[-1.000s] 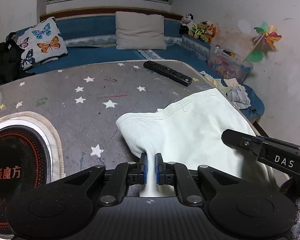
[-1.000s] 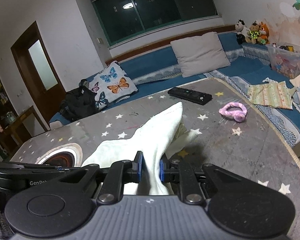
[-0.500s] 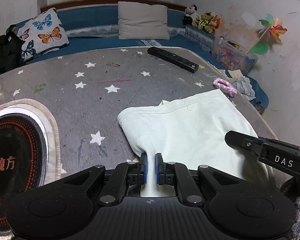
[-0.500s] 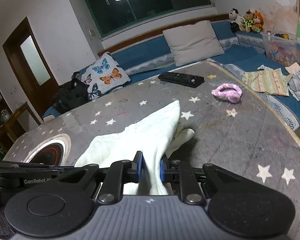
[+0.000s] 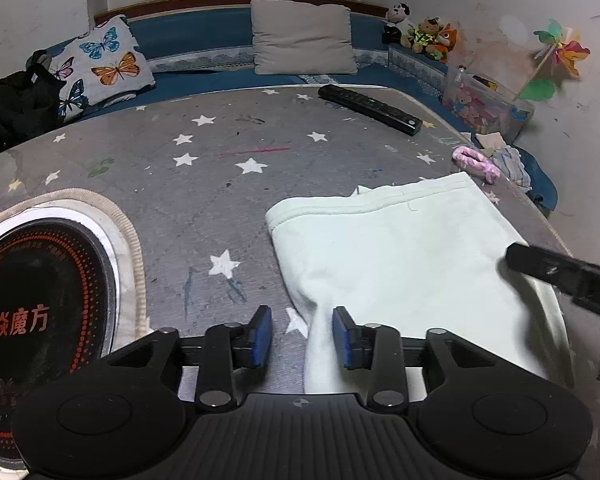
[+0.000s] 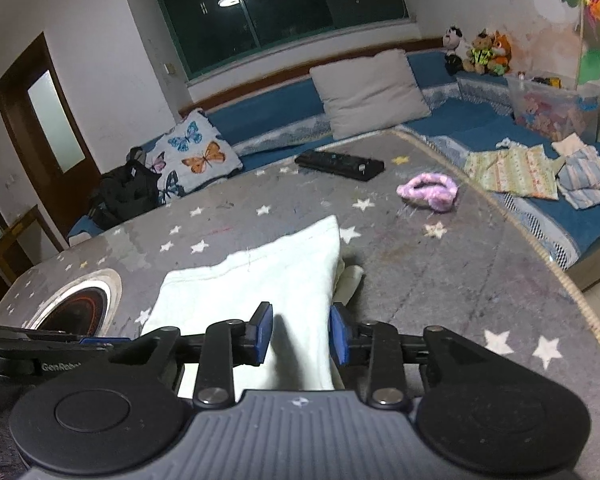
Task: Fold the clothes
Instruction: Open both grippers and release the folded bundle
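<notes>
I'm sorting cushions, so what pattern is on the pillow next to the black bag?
Colourful butterflies on white, on the pillow; clearest in the left wrist view.

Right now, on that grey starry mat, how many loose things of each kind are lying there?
Pale folded cloth: 1
Black remote control: 1
Pink fluffy hairband: 1
Total: 3

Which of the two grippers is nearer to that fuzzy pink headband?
Right. The right gripper sits at the pale garment's edge facing the pink headband; the left gripper is at the opposite edge.
</notes>
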The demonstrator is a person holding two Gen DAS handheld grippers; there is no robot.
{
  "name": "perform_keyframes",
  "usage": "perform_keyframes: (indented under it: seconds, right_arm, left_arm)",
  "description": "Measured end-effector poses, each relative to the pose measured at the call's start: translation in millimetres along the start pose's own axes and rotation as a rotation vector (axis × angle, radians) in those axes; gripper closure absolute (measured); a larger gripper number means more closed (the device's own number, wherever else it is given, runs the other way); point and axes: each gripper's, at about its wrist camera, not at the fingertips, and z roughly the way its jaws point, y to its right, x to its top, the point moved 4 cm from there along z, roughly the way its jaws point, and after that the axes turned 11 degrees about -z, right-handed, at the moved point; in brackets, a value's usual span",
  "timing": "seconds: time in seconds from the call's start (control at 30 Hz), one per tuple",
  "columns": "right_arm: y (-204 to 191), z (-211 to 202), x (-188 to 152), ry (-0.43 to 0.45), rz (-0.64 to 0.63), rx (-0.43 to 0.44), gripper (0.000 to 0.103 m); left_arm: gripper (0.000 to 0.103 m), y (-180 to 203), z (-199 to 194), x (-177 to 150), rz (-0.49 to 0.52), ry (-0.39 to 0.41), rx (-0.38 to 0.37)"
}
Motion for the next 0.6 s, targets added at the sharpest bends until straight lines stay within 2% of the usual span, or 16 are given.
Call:
perform_keyframes:
  seconds: [0.3,0.43,0.6]
  right_arm:
    - [-15,-11,15,0.092,-0.048,0.003,0.064]
    - [-18,2,15,0.062,-0.054,0.033,0.064]
    - [-7,27,1,-0.014,-0.017,0.025,0.064]
  left_arm:
    - [0.053,-5,0,-2,0.003,0.003,0.011]
    - [0.050,-7,1,-2,0.002,0.001,0.013]
    - [0.045,-9,2,-2,0.001,-0.001,0.015]
